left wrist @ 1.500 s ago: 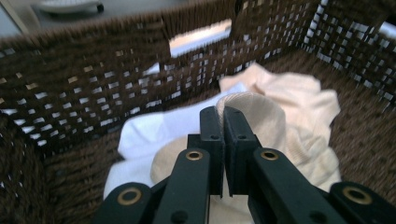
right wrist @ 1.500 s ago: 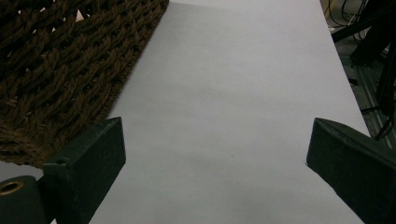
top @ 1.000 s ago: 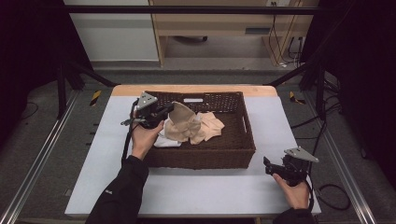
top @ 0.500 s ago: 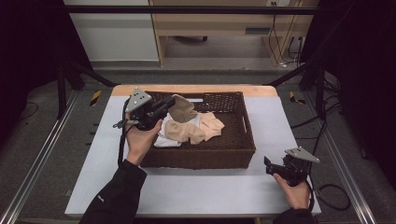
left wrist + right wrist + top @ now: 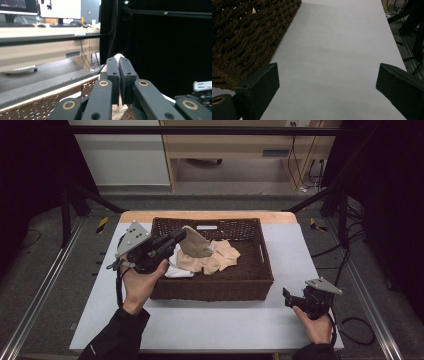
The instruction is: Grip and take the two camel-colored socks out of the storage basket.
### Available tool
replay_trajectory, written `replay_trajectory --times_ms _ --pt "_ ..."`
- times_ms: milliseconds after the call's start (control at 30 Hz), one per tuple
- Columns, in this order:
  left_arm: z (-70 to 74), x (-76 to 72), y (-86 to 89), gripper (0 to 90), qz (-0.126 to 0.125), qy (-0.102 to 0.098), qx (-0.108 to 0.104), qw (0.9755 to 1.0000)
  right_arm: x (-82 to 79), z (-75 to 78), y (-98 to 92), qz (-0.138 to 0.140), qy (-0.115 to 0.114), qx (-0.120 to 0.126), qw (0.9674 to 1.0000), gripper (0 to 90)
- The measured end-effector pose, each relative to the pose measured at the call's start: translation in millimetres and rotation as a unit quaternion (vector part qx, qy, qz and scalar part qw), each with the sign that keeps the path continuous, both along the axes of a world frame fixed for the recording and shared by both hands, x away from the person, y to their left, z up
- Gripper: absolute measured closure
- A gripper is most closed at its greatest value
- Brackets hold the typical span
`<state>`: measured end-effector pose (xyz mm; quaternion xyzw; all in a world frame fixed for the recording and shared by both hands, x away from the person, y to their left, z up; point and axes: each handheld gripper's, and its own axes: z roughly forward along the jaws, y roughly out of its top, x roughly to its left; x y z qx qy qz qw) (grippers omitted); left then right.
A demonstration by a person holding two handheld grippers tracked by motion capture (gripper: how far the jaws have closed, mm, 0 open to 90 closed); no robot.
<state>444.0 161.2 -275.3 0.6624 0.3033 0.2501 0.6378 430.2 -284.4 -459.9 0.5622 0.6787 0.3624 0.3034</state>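
**Tan cloth lifted from the basket**

High view: the left tongs (image 5: pixel 181 236), clamped on a tan cloth (image 5: pixel 196 246), have drawn back toward 9 o'clock — likely removal. The wicker basket (image 5: pixel 260 285) holds peach and white garments.

Left gripper view: jaws pinch fabric.

Right gripper view: right tongs (image 5: pixel 327 82) gape over bare surface (image 5: pixel 332 50).

Black claws (image 5: pixel 177 236), brass screws, dark sleeves (image 5: pixel 117 335).

- The beige cloth (image 5: pixel 119 55) shows in the left gripper view only as a sliver between the closed jaws; the rest is hidden behind them.
- The wicker basket (image 5: pixel 244 35) is cut off by the right gripper view's left and top edges.
- The white cloth (image 5: pixel 176 268) lies partly hidden under the left gripper (image 5: pixel 177 236).
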Motion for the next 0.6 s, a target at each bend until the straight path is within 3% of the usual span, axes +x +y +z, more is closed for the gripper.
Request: replay_trajectory --times_ms 267,600 --pt "13.0 -32.1 8.4 87.4 -0.020 -0.026 -0.001 0.9995 -0.9 0.7 -0.2 0.000 -0.002 0.001 1.0000 5.1" --pt "-0.4 -63.7 16.2 87.4 -0.039 -0.019 0.004 0.9990 -2.0 1.3 -0.5 -0.002 -0.002 0.001 1.0000 5.2"
